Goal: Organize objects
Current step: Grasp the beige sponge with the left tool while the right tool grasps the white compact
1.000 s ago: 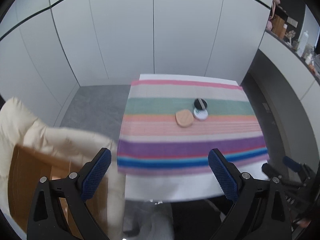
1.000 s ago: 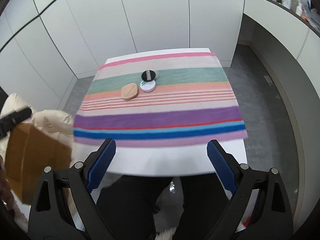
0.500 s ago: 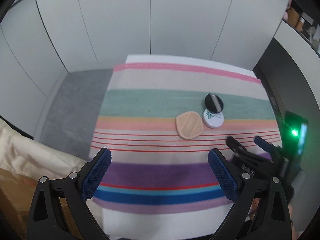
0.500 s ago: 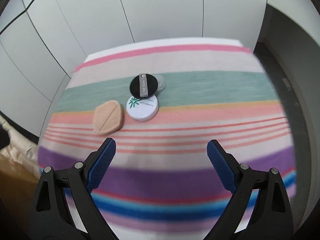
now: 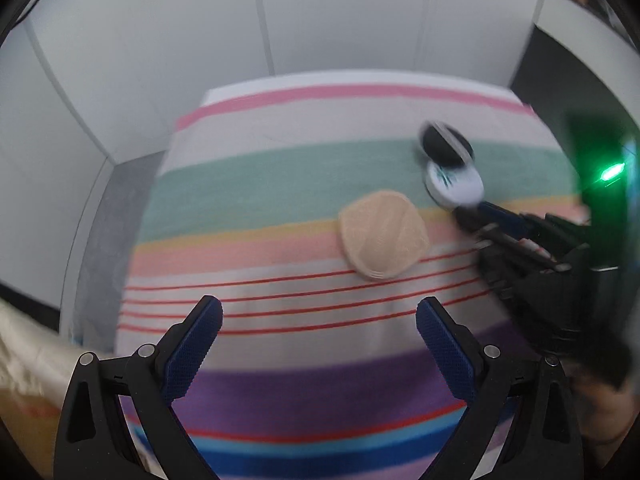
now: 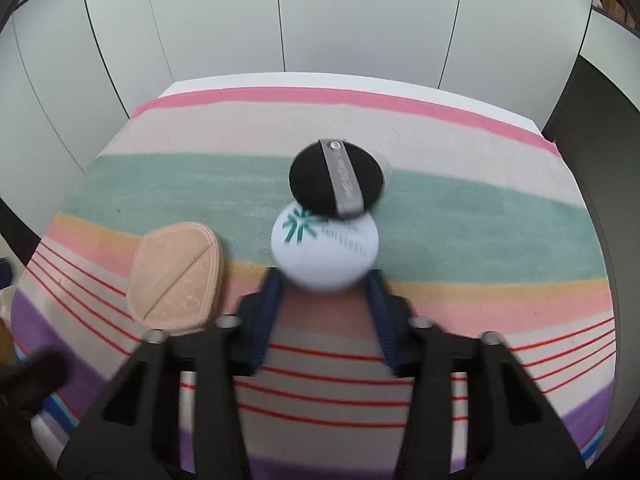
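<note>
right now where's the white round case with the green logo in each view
Left wrist: white round case at right of centre, just past the right gripper tips.
Right wrist: centre, between the closing gripper fingers.
Shared landmark: the beige puff to its left, black puff behind it.

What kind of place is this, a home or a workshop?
Probably a home, perhaps a room set up for recording. A small table under a striped cloth stands before plain white cabinet panels, and makeup items lie on it: a beige powder puff, a black puff and a white compact.
</note>
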Motion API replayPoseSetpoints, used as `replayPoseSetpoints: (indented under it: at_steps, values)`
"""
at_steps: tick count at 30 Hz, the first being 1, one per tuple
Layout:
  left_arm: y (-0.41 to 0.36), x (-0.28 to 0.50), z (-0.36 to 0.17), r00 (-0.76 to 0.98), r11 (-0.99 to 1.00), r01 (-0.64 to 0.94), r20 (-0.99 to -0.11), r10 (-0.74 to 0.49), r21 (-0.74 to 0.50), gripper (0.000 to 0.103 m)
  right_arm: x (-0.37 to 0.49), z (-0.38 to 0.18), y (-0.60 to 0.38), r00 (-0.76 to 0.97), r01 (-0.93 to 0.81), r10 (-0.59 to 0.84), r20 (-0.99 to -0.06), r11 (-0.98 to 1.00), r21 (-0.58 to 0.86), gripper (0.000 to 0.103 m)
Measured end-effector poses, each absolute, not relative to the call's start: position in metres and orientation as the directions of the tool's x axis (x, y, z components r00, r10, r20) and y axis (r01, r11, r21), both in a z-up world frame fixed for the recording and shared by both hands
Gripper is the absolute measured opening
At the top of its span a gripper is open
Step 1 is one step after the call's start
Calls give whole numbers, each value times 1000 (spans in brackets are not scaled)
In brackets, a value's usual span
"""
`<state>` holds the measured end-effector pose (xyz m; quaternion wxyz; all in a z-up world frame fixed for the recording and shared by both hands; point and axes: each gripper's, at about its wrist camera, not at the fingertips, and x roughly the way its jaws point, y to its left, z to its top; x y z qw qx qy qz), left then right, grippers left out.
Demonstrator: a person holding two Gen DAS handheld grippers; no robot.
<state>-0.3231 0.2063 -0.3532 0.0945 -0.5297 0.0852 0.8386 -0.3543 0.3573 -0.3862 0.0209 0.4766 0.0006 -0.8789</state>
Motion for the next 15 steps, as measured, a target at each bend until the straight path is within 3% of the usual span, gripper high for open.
replayPoseSetpoints:
  at_steps: [1, 6, 7, 9, 10, 11, 13, 15]
  values:
    - [212, -325, -359, -412, -964, -264, -908, 74, 41, 98, -352, -386, 361, -539, 46, -56, -841, -998, 37, 11]
    - [232, -345, -392, -356, -972, -236, -929, 100, -15, 98, -336, -385, 391, -507, 64, -105, -856, -994, 84, 10]
    - [236, -349, -396, -354, -975, -220, -930, 100, -21, 100, -335, -385, 396, -510, 58, -97, -855, -995, 79, 13]
    - [243, -355, -398, -385, -977, -212, -919, 87, -4, 100, -331, -385, 405, -517, 57, -92, -851, -996, 73, 38]
    - [246, -358, -397, -394, -977, -211, -915, 82, 3, 101, -330, -385, 408, -524, 52, -84, -848, -996, 66, 62]
    - [249, -364, -398, -405, -978, -207, -910, 88, -2, 100, -326, -379, 415, -544, 41, -69, -836, -998, 56, 68]
    - [252, -372, -397, -421, -980, -196, -903, 90, -7, 98, -326, -378, 418, -552, 49, -91, -829, -996, 76, 68]
    - [251, -377, -394, -455, -983, -183, -887, 83, 1, 82, -329, -379, 421, -548, 44, -112, -829, -993, 105, 68]
